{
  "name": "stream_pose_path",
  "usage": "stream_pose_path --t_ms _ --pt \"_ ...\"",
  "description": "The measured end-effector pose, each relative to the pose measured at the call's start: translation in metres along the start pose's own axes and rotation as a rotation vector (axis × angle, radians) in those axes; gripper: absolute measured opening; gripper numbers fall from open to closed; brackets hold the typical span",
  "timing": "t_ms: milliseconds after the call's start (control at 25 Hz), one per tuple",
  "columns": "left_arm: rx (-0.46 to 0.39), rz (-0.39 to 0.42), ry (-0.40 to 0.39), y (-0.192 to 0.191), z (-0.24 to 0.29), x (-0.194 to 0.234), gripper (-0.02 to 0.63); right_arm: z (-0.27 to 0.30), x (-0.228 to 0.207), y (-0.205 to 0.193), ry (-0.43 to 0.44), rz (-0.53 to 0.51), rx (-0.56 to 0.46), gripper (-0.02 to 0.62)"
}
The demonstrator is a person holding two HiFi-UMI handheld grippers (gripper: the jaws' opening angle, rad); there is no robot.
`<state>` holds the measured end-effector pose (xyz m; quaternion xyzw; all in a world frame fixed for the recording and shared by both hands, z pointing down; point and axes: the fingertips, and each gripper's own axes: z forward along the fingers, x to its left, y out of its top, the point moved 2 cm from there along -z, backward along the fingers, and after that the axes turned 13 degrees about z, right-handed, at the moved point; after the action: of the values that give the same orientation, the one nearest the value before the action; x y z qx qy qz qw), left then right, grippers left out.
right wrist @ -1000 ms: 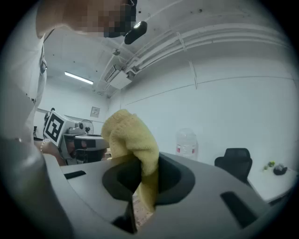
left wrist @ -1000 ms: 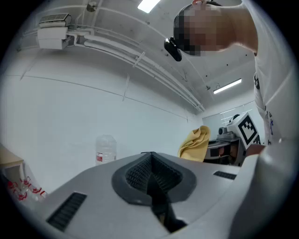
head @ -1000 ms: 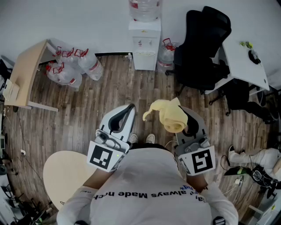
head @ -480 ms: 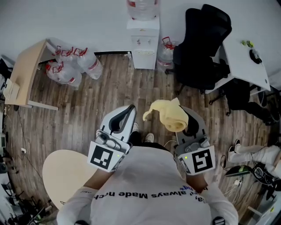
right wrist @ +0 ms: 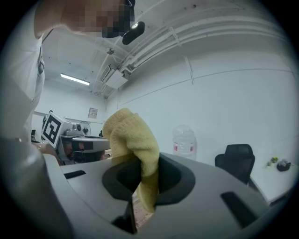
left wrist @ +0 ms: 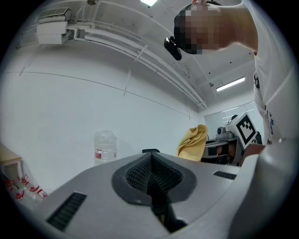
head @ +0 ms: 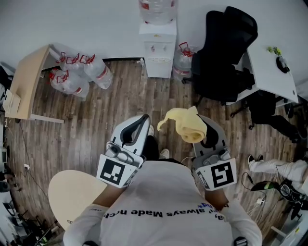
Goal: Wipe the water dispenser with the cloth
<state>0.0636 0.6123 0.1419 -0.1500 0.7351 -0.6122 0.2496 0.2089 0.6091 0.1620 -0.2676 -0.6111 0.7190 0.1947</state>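
Note:
The white water dispenser (head: 157,48) with a clear bottle (head: 157,10) on top stands against the far wall, well ahead of both grippers. Its bottle (left wrist: 104,146) shows in the left gripper view and the bottle (right wrist: 185,142) in the right gripper view. My right gripper (head: 202,126) is shut on a yellow cloth (head: 185,125) that bunches above its jaws; the cloth (right wrist: 131,144) hangs between them. My left gripper (head: 137,126) is shut and holds nothing, and the cloth (left wrist: 192,142) shows off to its right. Both are held up at chest height.
Several spare water jugs (head: 77,73) lie by a wooden desk (head: 26,81) at left, one jug (head: 184,57) beside the dispenser. A black office chair (head: 224,48) and a white desk (head: 269,67) stand at right. A round table (head: 70,192) is near left.
The scene has shifted slightly as the person steps forward; one foot moved. Both grippers keep their pose and the cloth stays held.

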Motion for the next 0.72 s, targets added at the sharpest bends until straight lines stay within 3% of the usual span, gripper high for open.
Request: stream_pose_path --t_ms 720 --pt "-0.008 -0.010 -0.015 -0.026 0.073 0.116 0.018 0.136 -0.025 0.024 0.018 -0.013 0.018 0.061"
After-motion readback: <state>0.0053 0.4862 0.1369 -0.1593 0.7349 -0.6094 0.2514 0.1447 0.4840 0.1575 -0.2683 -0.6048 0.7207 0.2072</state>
